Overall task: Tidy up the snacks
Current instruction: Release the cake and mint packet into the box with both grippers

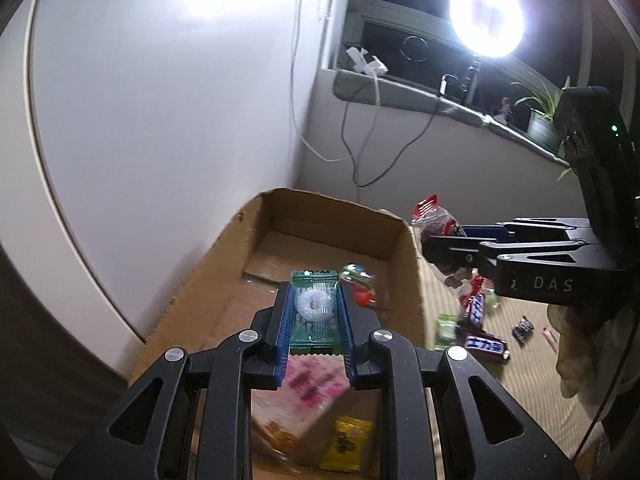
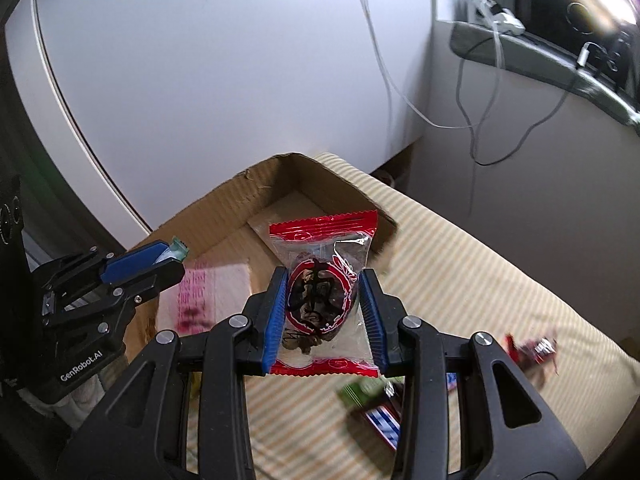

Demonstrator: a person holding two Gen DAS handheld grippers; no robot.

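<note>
My left gripper (image 1: 314, 304) is shut on a green candy packet (image 1: 313, 312) with a white ring sweet inside, held above the open cardboard box (image 1: 224, 264). My right gripper (image 2: 325, 300) is shut on a clear, red-edged packet of dark dried fruit (image 2: 322, 296), held over the box's right side. In the left wrist view the right gripper (image 1: 440, 246) hangs just right of the box with its packet (image 1: 434, 216). In the right wrist view the left gripper (image 2: 168, 258) shows at the left. The box (image 2: 224, 204) holds a pink packet (image 1: 316, 380), a yellow packet (image 1: 346, 444) and a red sweet (image 1: 360, 284).
The box sits on a striped beige surface (image 2: 460, 264) against a white wall. Loose snacks lie right of the box: Snickers bars (image 1: 484, 344), a green packet (image 1: 446, 330), a dark wrapper (image 1: 523, 328). Cables hang from a windowsill (image 1: 440, 100) with a bright lamp (image 1: 486, 16) and a plant.
</note>
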